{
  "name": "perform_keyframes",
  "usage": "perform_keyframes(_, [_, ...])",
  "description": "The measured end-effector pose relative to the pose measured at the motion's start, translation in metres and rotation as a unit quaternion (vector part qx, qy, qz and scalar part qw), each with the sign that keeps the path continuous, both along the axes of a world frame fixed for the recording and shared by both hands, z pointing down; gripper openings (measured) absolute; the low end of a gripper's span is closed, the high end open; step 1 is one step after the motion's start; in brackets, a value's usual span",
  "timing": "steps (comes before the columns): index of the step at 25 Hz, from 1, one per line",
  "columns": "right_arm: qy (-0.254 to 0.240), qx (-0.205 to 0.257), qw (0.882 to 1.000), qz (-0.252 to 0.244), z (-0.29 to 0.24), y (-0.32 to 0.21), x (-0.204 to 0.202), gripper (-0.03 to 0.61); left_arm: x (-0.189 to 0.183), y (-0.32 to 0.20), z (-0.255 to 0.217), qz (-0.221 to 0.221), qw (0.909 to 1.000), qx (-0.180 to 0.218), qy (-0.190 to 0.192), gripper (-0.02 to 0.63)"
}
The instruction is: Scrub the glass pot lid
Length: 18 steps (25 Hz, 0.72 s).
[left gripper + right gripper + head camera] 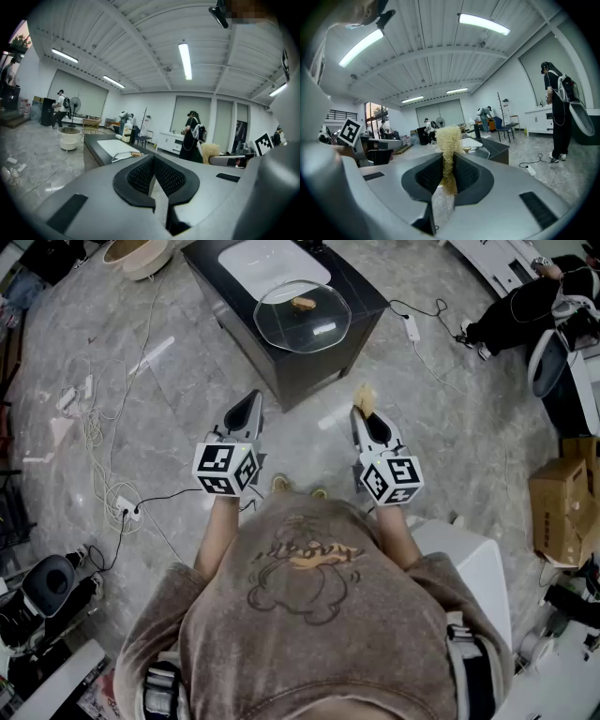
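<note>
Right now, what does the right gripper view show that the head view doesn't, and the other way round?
Only the right gripper view: the right tongs seen close up, pads shut on the pale fibrous scrubber, plus the ceiling lights and a person with a backpack standing at right.
Only the head view: the left tongs, closed, the glass pot lid seen whole and untouched, and a cardboard box on the floor.
Both: the scrubber in the right tongs and the dark table ahead.

Nothing legible: the print on the sweatshirt [305, 559] is too blurred to read.
</note>
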State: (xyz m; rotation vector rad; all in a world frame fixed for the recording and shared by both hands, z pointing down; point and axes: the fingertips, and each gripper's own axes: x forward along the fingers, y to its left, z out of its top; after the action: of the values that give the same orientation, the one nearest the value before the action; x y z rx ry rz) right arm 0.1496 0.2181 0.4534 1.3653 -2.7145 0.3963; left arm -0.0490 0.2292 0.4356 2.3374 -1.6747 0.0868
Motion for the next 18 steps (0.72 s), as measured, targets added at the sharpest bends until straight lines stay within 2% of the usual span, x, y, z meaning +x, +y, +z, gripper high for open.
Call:
perform_keyframes(9, [-0.017, -0.003, 1.000, 0.011, -0.002, -0.003, -0.017, 0.046, -0.015, -0.007, 0.000, 0.015, 0.9999, 0.002, -0.007, 0.018])
perform_keyframes(18, [-0.011, -0.007, 0.999, 0.038, 0.009, -0.008, -0.032, 0.048, -0.034, -0.019, 0.009, 0.045, 0.9989, 0.004, -0.013, 0.018])
